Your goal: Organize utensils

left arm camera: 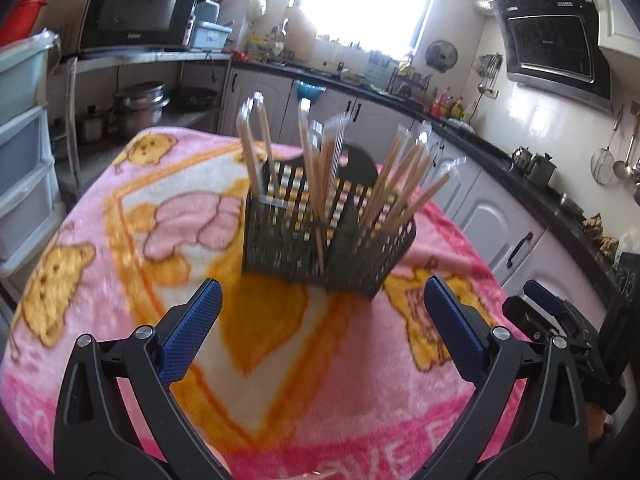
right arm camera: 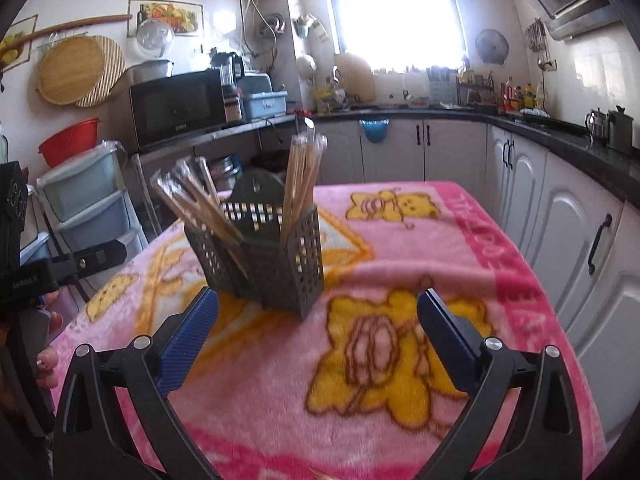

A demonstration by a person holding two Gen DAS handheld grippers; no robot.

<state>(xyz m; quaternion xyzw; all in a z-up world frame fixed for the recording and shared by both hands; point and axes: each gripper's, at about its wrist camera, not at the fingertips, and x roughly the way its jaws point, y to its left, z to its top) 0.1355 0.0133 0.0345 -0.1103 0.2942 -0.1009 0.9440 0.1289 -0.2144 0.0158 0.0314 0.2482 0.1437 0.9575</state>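
A dark perforated utensil holder [left arm camera: 328,236] stands on a table covered by a pink bear-print blanket [left arm camera: 120,264]. Several wrapped wooden chopsticks [left arm camera: 320,160] stand upright and leaning in its compartments. My left gripper [left arm camera: 322,292] is open and empty, just in front of the holder. In the right wrist view the holder [right arm camera: 264,256] and chopsticks [right arm camera: 300,176] stand ahead and left of centre. My right gripper [right arm camera: 318,300] is open and empty, close in front of the holder. The right gripper also shows in the left wrist view [left arm camera: 544,300]; the left one shows in the right wrist view [right arm camera: 92,256].
Kitchen counters with white cabinets [right arm camera: 560,216] run along the back and right. A microwave [left arm camera: 136,8] sits on a shelf at left above pots [left arm camera: 136,108]. Plastic drawers [right arm camera: 88,200] stand left of the table. A range hood [left arm camera: 556,40] hangs at right.
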